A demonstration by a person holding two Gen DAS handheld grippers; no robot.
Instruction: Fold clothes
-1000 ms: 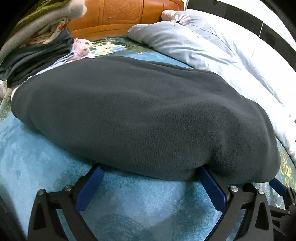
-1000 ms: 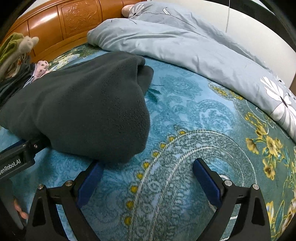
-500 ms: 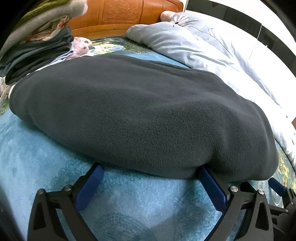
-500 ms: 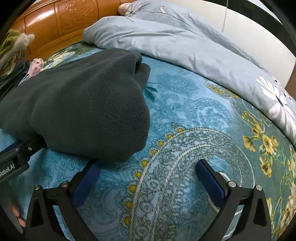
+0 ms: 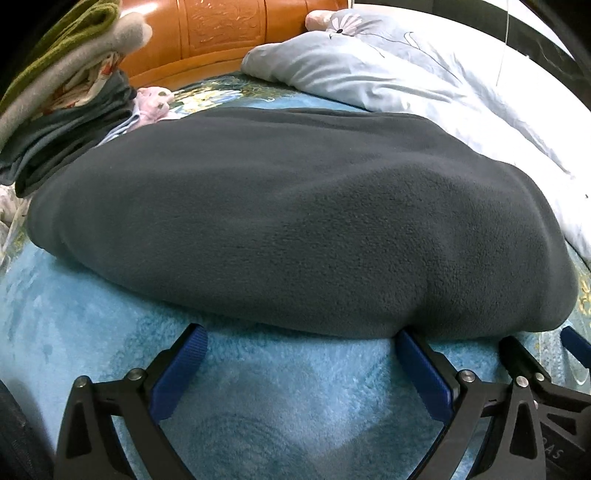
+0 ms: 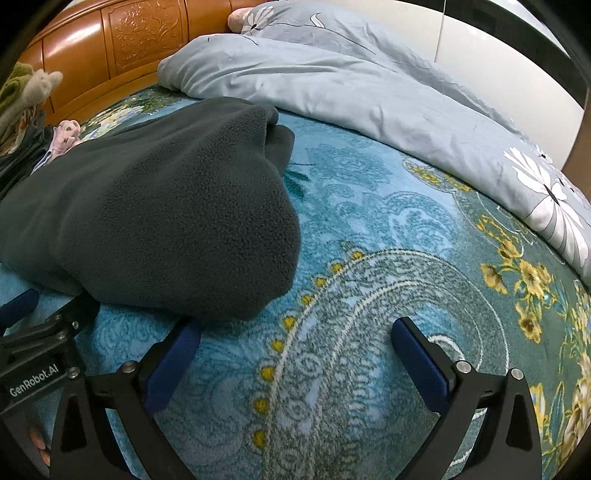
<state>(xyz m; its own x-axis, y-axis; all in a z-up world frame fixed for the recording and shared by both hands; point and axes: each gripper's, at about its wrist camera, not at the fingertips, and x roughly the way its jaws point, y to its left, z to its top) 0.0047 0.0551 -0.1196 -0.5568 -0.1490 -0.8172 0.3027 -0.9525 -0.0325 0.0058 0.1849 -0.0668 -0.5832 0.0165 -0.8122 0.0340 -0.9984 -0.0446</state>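
Note:
A dark grey fleece garment [image 5: 295,221] lies folded on the blue patterned bed cover [image 5: 258,387]. It also shows in the right wrist view [image 6: 166,221], at the left. My left gripper [image 5: 299,339] is open and empty, its blue fingertips at the garment's near edge. My right gripper [image 6: 295,332] is open and empty, its left fingertip [image 6: 181,339] at the garment's near right corner, its right one over bare cover. The left gripper's body [image 6: 40,354] shows at the left of the right wrist view.
A stack of folded clothes [image 5: 66,96] stands at the far left. A light blue duvet [image 6: 369,92] lies along the far and right side. A carved wooden headboard [image 5: 221,33] is behind. A small pink cloth [image 5: 155,103] lies by the stack.
Both grippers have drawn back slightly from the garment's near edge and stay open. The garment has not moved.

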